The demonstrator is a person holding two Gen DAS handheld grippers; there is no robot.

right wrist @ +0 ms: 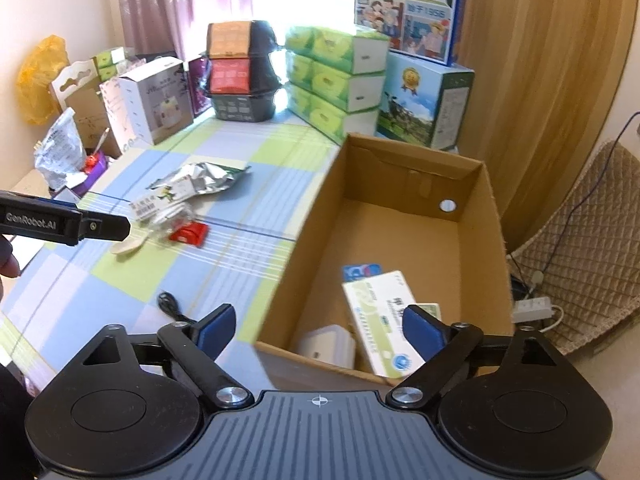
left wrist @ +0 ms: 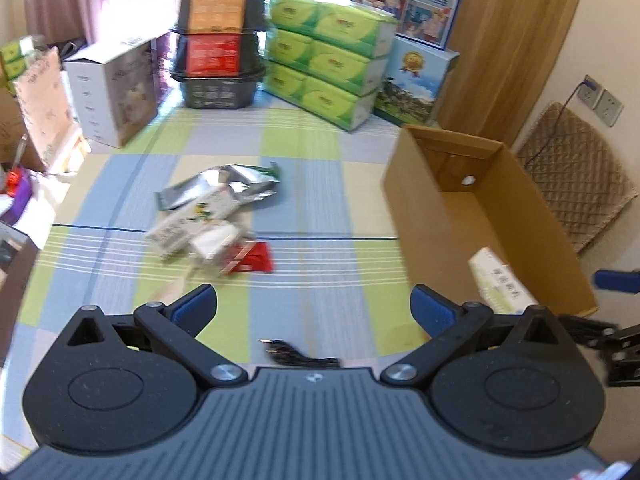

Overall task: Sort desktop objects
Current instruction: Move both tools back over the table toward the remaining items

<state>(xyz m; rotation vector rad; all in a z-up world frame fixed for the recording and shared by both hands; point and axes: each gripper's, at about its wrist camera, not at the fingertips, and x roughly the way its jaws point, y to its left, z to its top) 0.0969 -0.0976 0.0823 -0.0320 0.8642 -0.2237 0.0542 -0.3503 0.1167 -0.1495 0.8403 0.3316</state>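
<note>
Here, both tools (left wrist: 312, 304) (right wrist: 318, 326) level – spread (empty)

Stacked green tissue packs (right wrist: 340, 76), black baskets (right wrist: 242, 76), pink curtain (right wrist: 168, 4), quilted chair (right wrist: 588, 248) beside the wall.

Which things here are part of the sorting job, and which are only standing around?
Part of the job:
cardboard box
white-green carton inside it
silver foil bag
red packet
black cable
left gripper and right gripper, both open

Only standing around:
green tissue packs
stacked black containers
</note>
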